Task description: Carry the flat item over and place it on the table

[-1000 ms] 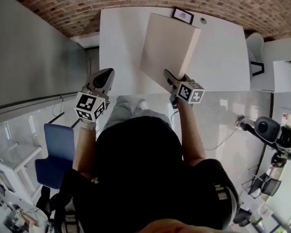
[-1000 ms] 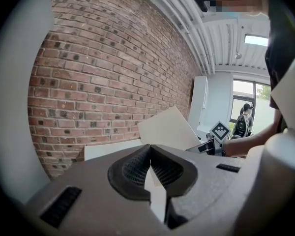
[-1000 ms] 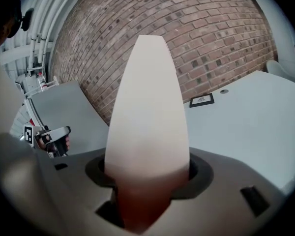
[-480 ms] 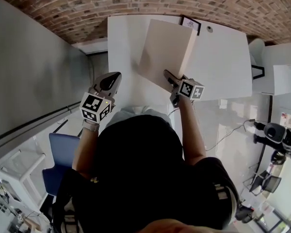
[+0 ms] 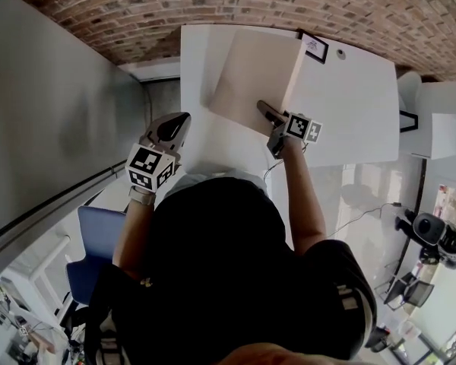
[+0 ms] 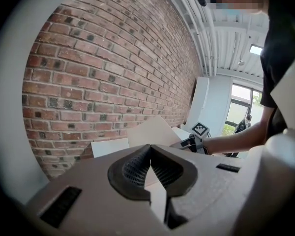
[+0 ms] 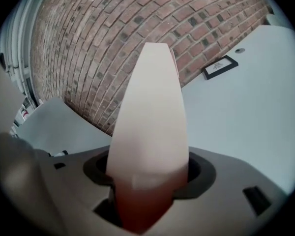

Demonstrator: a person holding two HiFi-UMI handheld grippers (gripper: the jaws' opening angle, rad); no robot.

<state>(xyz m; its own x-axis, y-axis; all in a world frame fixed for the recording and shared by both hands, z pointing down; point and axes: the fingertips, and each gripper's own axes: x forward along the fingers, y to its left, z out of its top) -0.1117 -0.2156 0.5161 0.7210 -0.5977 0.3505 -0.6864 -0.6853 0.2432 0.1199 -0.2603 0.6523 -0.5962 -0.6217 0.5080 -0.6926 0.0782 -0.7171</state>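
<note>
Head view: we look steeply down over a person's dark-clothed shoulders, with both arms reaching toward a table set against a wall.
Wall: a red brick wall (image 5: 213, 6) runs across the top of the scene, behind the table.
Table: a white rectangular table (image 5: 357, 105) stands with its far edge near the brick.
Task item: a pale beige flat board (image 5: 254, 78) sits tilted over the left half of the table, casting a shadow at its left corner. We cannot tell whether any edge touches the tabletop.
Chair: a blue chair (image 5: 99, 234) stands on the floor at lower left, well apart from the table.
Right gripper: the right gripper (image 5: 264, 111) holds the board by its near edge. In the right gripper view we see the board filling the gap between the jaws, with a pad against each face. These jaws have just been opening a little, and the board is between them.
Left gripper: the left gripper (image 5: 176, 122) hovers beside the table's near left edge. Its jaws are closed together with nothing between them.
Frame: a small black-framed picture (image 5: 313, 46) lies on the table just beyond the board's far right corner.
</note>
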